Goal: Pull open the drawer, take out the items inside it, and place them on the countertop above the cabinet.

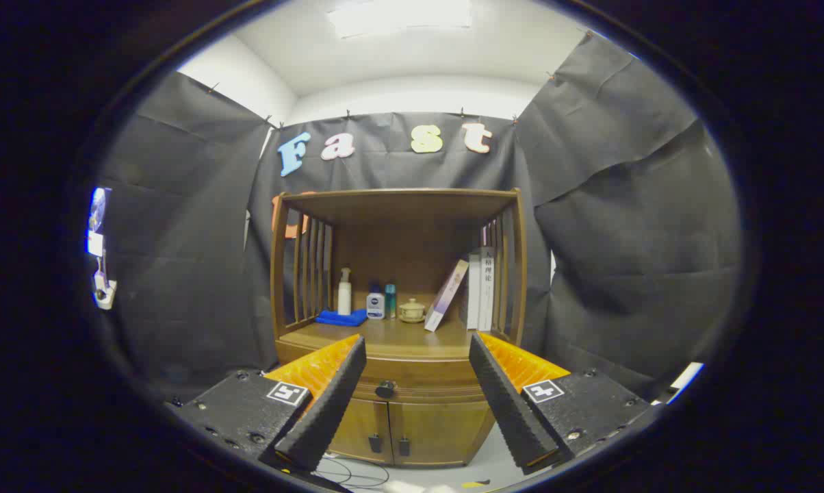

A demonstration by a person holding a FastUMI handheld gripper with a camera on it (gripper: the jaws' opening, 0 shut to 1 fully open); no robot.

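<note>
The drawer [412, 383], brown wood with one dark knob [385, 389], is seen closed beneath the countertop [391, 337]. The gripper [417, 352] is held before it, jaws wide apart. Above the drawer, three bottles, one blue cloth [341, 318], one lidded cup [412, 311] and three books are counted.

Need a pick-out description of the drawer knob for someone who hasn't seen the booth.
Find the wooden cabinet against the black cloth wall, with bottles and books on its countertop. Just under the countertop's front edge runs the closed drawer; the drawer knob sits at its middle, between the open fingers of the hand-held gripper. It is single, round and dark, unlike the paired small door handles lower down.
</note>
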